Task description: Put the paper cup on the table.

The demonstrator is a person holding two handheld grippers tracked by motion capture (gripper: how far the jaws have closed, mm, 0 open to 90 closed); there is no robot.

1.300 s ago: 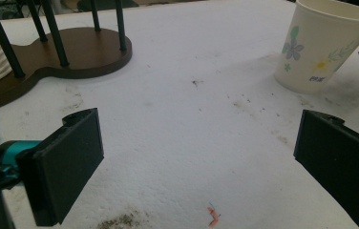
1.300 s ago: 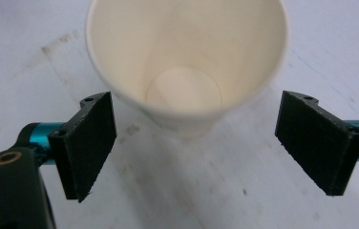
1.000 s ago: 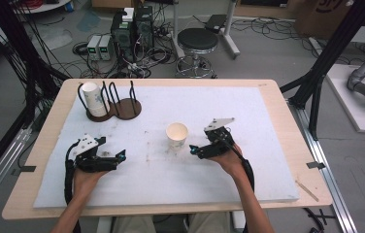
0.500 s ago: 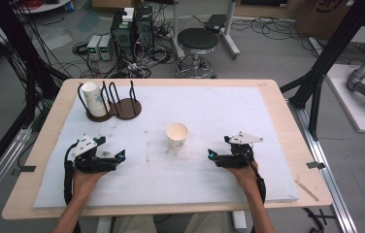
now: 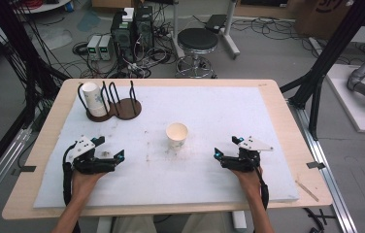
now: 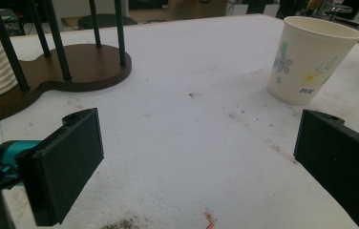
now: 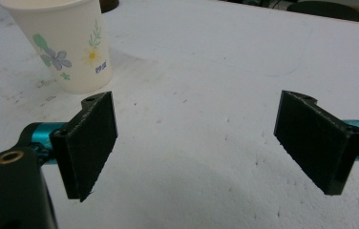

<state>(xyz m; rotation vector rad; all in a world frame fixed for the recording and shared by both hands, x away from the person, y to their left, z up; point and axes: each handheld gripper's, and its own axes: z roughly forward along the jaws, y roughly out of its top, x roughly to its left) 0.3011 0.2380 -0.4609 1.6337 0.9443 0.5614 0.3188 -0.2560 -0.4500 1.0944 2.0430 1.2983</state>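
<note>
Backing off from the cup over the last second, the right gripper [image 5: 223,156] now sits low near the counter's [image 5: 277,104] front right edge, well apart from it. Across that white-covered counter, the left gripper [image 5: 110,158] rests toward the front left much as it did before. Both sets of fingers [image 7: 91,143] are spread wide with nothing between them, which the left gripper view shows just as plainly [image 6: 63,164]. At the back left stands the dark wooden cup rack [image 5: 122,104], with a stack of cups [image 5: 93,98] inside its left posts. Smallest of all, the flowered paper cup [image 5: 176,135] stands upright near the counter's middle, between the two grippers and ahead of them.
</note>
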